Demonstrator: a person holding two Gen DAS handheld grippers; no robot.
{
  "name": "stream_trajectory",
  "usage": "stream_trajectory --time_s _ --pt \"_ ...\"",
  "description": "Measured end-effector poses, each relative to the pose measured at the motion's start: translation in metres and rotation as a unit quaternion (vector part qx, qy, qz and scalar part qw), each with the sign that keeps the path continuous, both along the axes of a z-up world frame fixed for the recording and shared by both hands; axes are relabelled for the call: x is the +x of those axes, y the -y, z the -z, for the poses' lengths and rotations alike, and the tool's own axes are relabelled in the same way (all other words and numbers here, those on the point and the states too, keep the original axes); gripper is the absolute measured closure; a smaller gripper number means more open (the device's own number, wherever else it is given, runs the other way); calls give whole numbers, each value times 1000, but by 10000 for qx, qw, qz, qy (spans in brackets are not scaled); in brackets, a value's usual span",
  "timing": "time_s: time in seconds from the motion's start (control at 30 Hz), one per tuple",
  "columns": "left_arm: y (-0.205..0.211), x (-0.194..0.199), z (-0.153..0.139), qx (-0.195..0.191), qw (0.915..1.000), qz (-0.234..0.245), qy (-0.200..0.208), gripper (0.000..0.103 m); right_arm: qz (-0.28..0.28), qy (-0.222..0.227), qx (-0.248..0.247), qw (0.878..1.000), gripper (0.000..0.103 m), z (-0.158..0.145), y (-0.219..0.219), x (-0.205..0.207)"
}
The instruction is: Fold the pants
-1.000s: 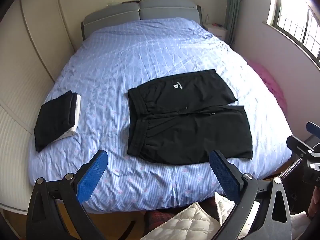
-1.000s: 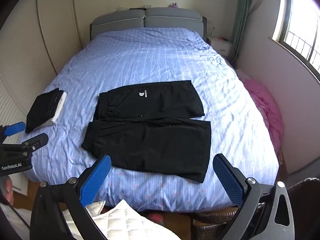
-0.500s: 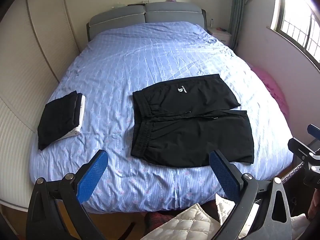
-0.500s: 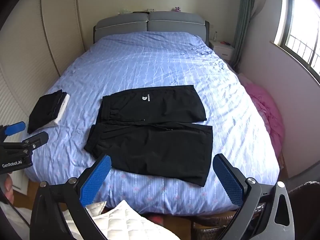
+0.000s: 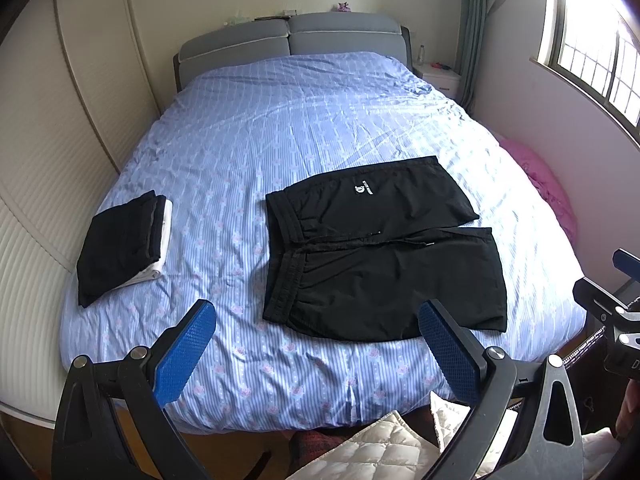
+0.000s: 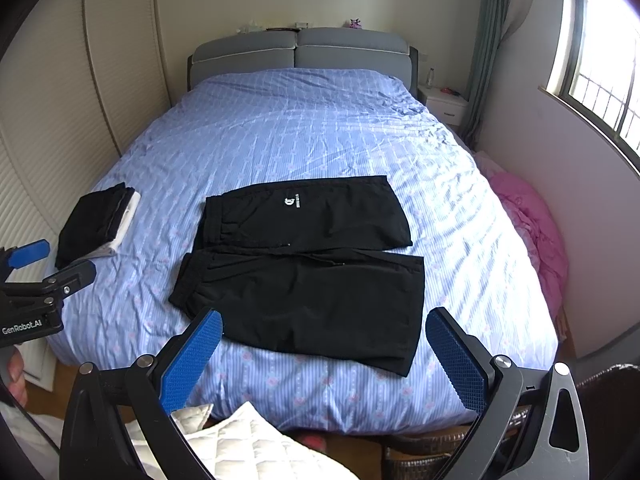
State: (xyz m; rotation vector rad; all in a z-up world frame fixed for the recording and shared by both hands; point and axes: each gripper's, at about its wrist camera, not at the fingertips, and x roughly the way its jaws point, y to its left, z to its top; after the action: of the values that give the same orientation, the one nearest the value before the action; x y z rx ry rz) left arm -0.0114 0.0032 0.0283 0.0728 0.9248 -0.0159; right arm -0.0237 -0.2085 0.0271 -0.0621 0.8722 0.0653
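left gripper: jaws wide, empty, level, aimed 12 o'clock | right gripper: jaws wide, empty, level, aimed 12 o'clock | side by side, apart

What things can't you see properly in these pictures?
- Logo on the black shorts: too small to read, both views.
- Folded stack: black top layer hides what lies under it.
- Bedside table items: too small.
- Pink bedding: partly hidden behind the bed.
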Motion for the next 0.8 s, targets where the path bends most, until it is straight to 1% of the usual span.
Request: stream_trajectory --time_s 0.8 --pt "0 -1 -3 -3 10000 -9 38 0 -17 49 2 10000 0 -3 1 0"
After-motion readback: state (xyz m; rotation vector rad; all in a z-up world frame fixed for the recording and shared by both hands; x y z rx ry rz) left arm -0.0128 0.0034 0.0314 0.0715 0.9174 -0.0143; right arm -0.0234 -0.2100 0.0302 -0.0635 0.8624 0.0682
